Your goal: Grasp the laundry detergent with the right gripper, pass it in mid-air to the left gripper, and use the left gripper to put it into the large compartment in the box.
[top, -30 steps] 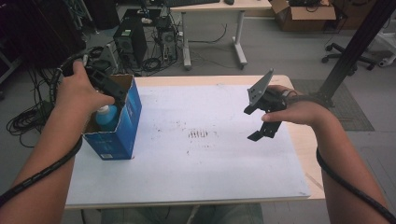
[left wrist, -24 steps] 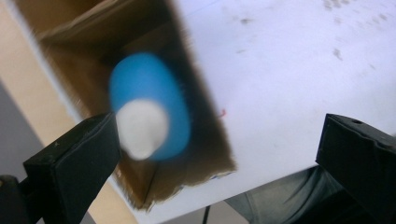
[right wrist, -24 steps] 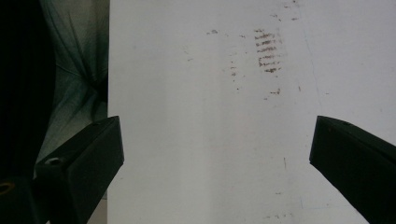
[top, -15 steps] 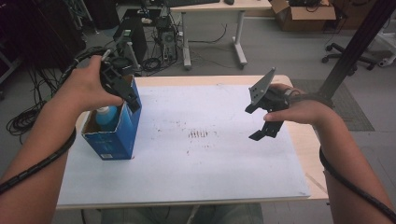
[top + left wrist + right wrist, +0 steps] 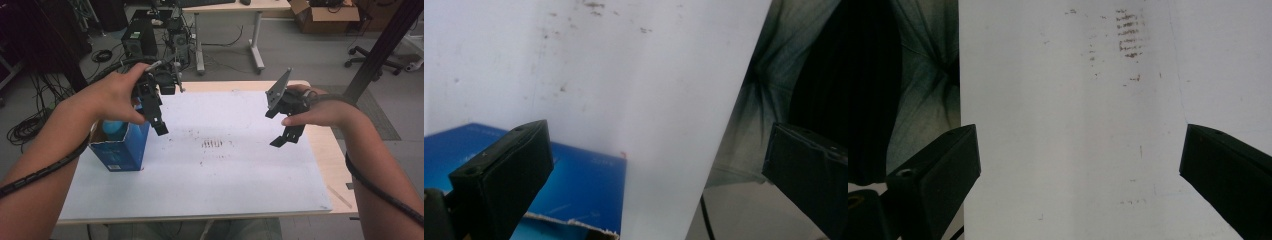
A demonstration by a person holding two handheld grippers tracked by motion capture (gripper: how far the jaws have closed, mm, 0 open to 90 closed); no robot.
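Lifting clear of the blue box (image 5: 122, 150) at the table's (image 5: 225, 185) near left, the left gripper (image 5: 156, 112) hangs with jaws spread and empty — steer it wide of the rim. Right gripper (image 5: 286, 135) waits at the right — jaws spread, empty too.

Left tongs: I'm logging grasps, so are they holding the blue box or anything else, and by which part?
Nothing is held. The left tongs stand open and empty above the blue box, not touching it.
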